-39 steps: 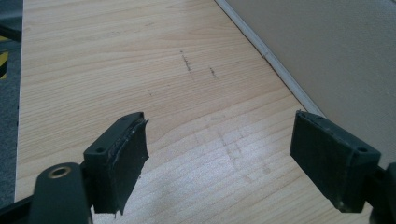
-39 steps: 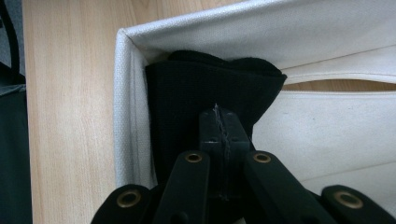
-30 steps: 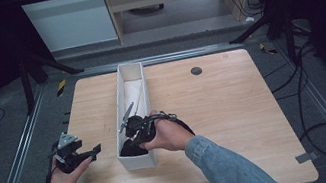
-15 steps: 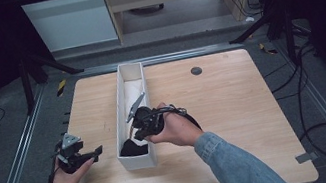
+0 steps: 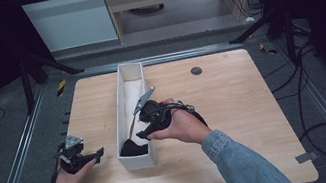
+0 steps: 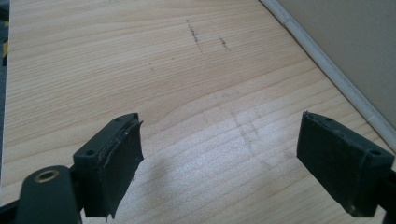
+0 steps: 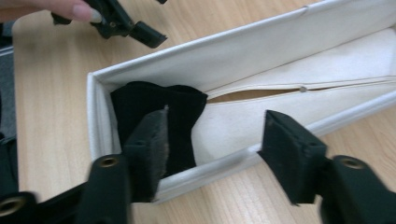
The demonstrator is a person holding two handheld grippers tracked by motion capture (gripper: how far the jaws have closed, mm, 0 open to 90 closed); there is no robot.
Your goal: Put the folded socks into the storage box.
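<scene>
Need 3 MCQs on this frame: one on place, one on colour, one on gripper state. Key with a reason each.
1. Where does the black cloth lie?
A. at the near end inside the white box
B. on the bare table
C. in the left gripper

2. What colour is the small round thing on the table beyond the box?
A. yellow
B. dark
C. white

3. How stands the right gripper?
A. shut on the cloth
B. shut on the box wall
C. open, holding nothing

Key: 1 A, the cloth sits in the box's near corner. 2 B, it shows as a dark disc on pale wood. 3 C, its jaws have just been opening and stand apart over the box, pressing on nothing.
</scene>
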